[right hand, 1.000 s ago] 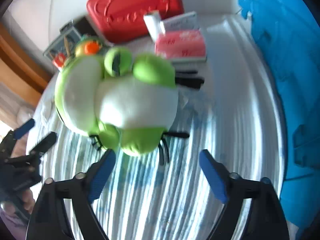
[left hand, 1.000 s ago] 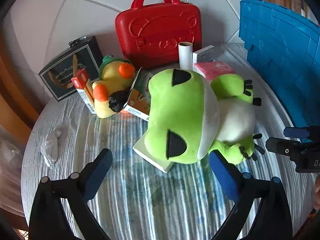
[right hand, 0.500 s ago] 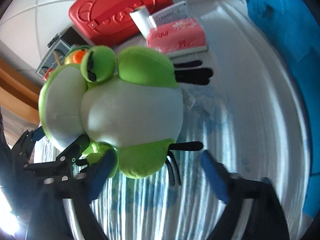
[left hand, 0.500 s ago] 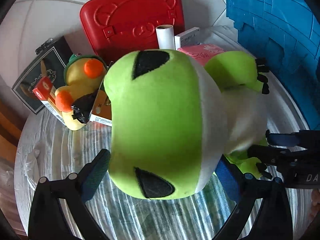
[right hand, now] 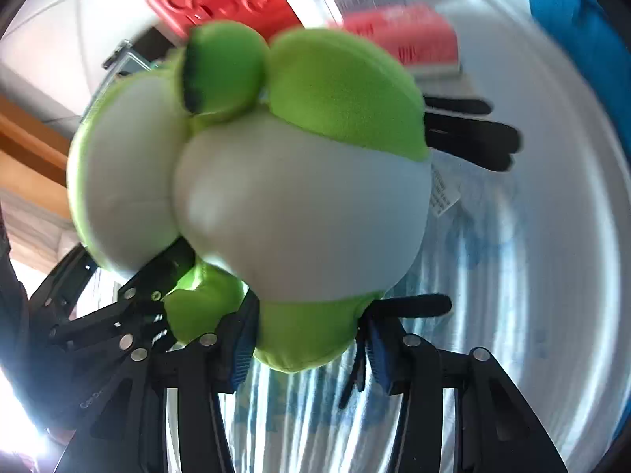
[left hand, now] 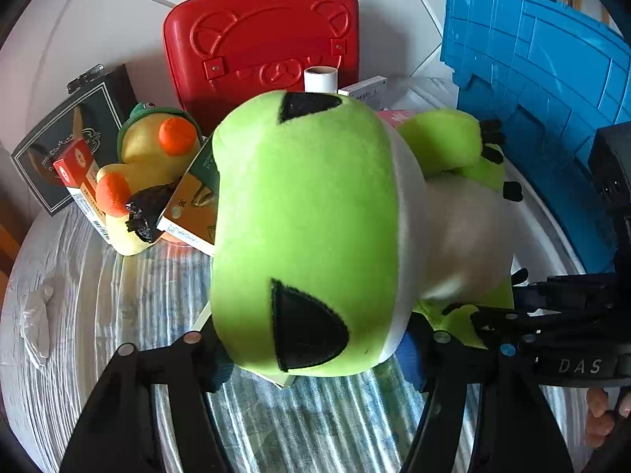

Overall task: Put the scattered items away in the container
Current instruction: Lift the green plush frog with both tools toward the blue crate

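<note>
A big green frog plush (left hand: 303,213) lies on the striped tablecloth (left hand: 157,295), its white belly (right hand: 299,213) facing the right wrist view. My left gripper (left hand: 311,358) straddles the frog's head. Its jaws are closing, and the pads press both sides of the head. My right gripper (right hand: 309,343) has its closing jaws pinching a green foot (right hand: 303,339) of the frog. The right gripper (left hand: 552,315) shows at the right edge of the left wrist view. The blue crate (left hand: 532,79) stands at the back right.
Behind the frog stand a red carry case (left hand: 260,47), a white tube (left hand: 320,79), a yellow duck plush (left hand: 154,165), a black box (left hand: 71,138) and an orange box (left hand: 193,213). A pink pack (right hand: 406,35) lies by the crate. A white glove (left hand: 37,315) rests at the left.
Both grippers came down and in around the frog, which now fills both views. Their jaws narrowed from wide open until the left grips the head and the right grips a foot.
</note>
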Demonstrator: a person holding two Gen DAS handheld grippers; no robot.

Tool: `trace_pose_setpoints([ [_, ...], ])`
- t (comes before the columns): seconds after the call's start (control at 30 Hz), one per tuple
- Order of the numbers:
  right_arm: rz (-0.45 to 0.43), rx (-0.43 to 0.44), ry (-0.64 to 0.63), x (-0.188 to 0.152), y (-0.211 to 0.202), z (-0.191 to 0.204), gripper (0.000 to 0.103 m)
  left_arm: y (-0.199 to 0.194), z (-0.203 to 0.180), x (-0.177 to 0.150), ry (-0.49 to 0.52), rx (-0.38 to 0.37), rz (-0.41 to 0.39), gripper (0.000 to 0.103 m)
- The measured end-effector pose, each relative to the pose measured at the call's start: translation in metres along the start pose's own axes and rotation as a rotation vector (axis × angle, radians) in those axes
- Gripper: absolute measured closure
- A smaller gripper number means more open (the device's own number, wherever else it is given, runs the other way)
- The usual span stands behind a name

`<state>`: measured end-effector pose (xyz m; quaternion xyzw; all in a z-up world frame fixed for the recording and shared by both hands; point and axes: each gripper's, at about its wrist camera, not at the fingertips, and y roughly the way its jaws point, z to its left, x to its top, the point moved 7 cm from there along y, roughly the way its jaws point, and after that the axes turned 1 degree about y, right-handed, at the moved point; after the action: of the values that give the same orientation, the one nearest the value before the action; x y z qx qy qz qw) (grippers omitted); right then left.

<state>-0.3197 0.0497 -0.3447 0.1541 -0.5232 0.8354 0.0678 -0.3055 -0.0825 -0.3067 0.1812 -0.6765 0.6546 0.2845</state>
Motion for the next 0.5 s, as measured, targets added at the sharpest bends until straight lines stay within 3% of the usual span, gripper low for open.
trace_pose_setpoints([
  [0.17,-0.102,-0.037,-0.121,0.001,-0.045,0.022,0.058,-0.049,-0.005,0.008,-0.032,0.021,-0.099,0.039],
  [0.5,-0.313,-0.011,-0.303,0.0,-0.158,0.072,0.058,-0.162,-0.025,0.033,-0.135,0.089,-0.306,0.039],
])
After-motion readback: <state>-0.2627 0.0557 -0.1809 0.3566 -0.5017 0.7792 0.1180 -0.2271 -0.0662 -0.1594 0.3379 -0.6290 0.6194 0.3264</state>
